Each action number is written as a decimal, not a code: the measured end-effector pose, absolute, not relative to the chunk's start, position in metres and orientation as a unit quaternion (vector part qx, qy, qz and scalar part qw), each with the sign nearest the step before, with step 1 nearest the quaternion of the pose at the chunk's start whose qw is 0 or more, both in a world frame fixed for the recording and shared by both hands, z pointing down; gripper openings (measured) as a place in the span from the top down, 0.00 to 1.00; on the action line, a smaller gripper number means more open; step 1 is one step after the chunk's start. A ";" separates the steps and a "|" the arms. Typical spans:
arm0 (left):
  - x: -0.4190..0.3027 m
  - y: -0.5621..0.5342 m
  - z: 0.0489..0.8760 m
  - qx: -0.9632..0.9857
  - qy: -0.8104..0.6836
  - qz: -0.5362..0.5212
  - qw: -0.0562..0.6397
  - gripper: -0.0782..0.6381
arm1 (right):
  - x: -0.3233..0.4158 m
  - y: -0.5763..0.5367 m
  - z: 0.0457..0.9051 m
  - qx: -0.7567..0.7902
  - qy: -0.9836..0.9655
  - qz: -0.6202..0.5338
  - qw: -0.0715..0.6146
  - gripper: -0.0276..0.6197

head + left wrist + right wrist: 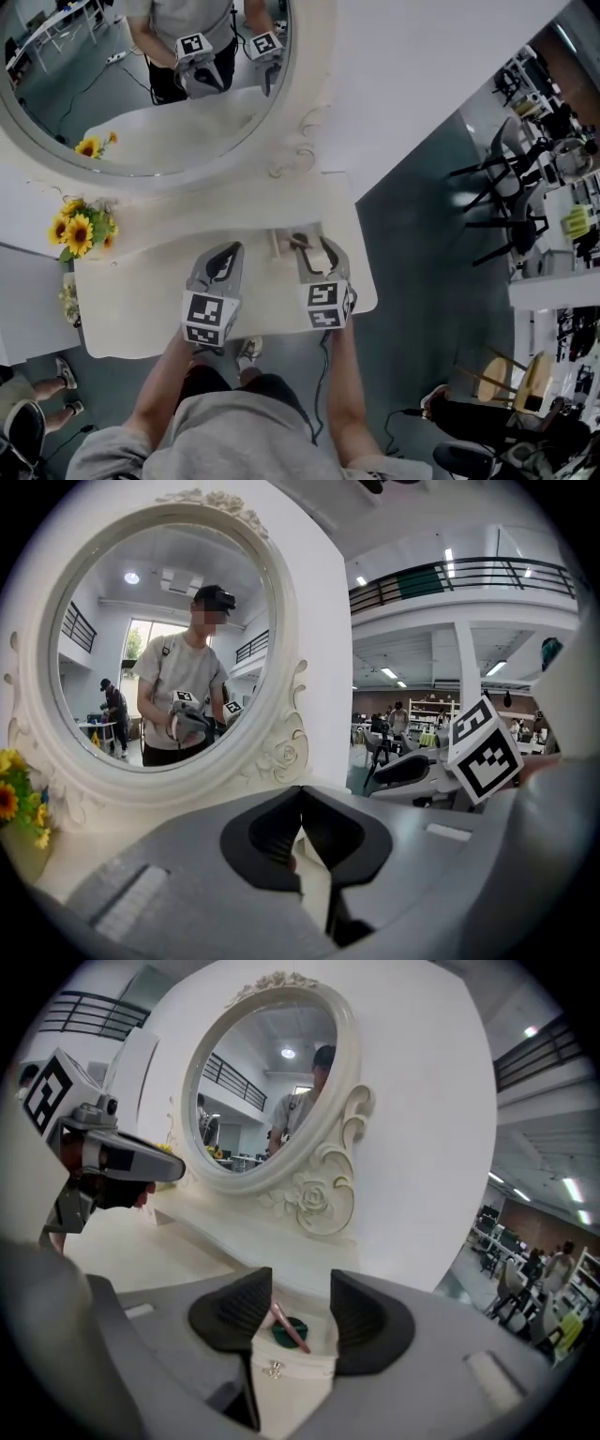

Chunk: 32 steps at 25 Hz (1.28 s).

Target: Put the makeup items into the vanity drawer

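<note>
Two items, a green pot (280, 1334) and a pink stick (292, 1329), lie in the open drawer (291, 1361). The right gripper (301, 1288) is open above it and the left gripper (300, 794) is closed and empty, so the task is likely nearly done.

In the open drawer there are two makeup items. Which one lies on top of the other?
The thin pink stick: it lies slanted across the round dark green item, which sits under it inside the drawer.
</note>
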State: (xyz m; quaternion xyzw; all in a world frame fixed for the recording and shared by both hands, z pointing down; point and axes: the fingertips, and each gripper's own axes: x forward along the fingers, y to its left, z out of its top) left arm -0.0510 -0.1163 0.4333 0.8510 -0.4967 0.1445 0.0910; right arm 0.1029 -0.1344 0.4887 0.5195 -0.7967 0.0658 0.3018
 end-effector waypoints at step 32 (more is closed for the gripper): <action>-0.047 -0.012 0.357 0.877 -0.469 0.100 0.016 0.88 | 0.085 0.016 0.354 0.627 -0.772 0.001 0.103 0.95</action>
